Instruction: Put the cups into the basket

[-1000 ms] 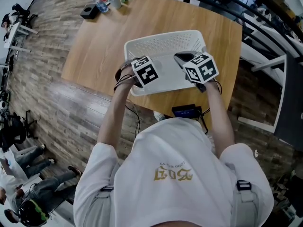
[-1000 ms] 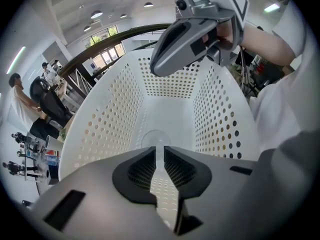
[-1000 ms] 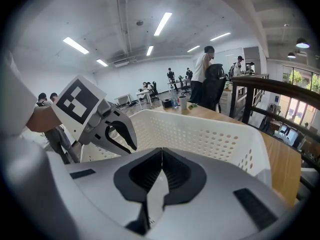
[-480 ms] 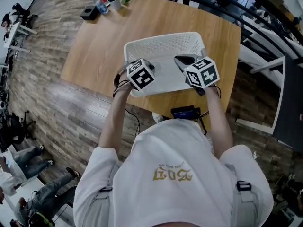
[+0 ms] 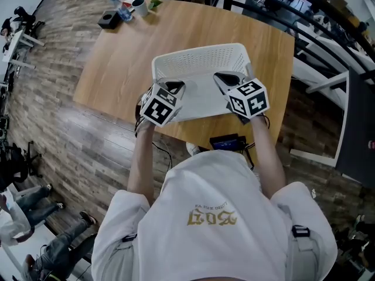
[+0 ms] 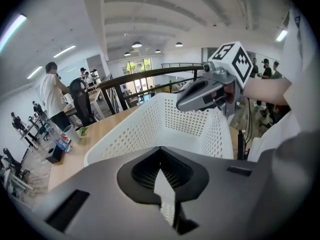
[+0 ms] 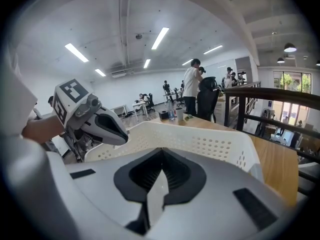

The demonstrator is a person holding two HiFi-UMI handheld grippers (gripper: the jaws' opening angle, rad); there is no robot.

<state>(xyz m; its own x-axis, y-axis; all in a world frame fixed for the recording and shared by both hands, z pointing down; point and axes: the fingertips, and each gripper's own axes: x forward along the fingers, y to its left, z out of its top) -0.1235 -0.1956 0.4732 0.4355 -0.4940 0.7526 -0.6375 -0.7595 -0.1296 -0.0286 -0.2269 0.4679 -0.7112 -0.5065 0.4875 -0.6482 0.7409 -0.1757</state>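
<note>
A white perforated basket [image 5: 199,54] stands on the wooden table [image 5: 117,57] right in front of me, and I see nothing inside it. One white cup [image 5: 139,6] sits at the table's far left corner, well away from both grippers; it also shows small in the left gripper view as the cup [image 6: 69,132]. My left gripper [image 5: 174,86] hovers at the basket's near left corner, jaws together and empty. My right gripper [image 5: 225,76] hangs over the basket's near right part, also shut with nothing in it. The basket wall [image 7: 200,139] fills the right gripper view.
Beside the cup lie a black box [image 5: 108,20], a small bottle [image 5: 124,9] and something green [image 5: 153,3]. A black device [image 5: 225,140] sits at the table's near edge. Dark railings [image 5: 304,16] run behind and to the right. People stand far off in the room.
My left gripper has slid left and toward me, from over the basket's near wall to its near left corner. The right gripper has hardly moved.
</note>
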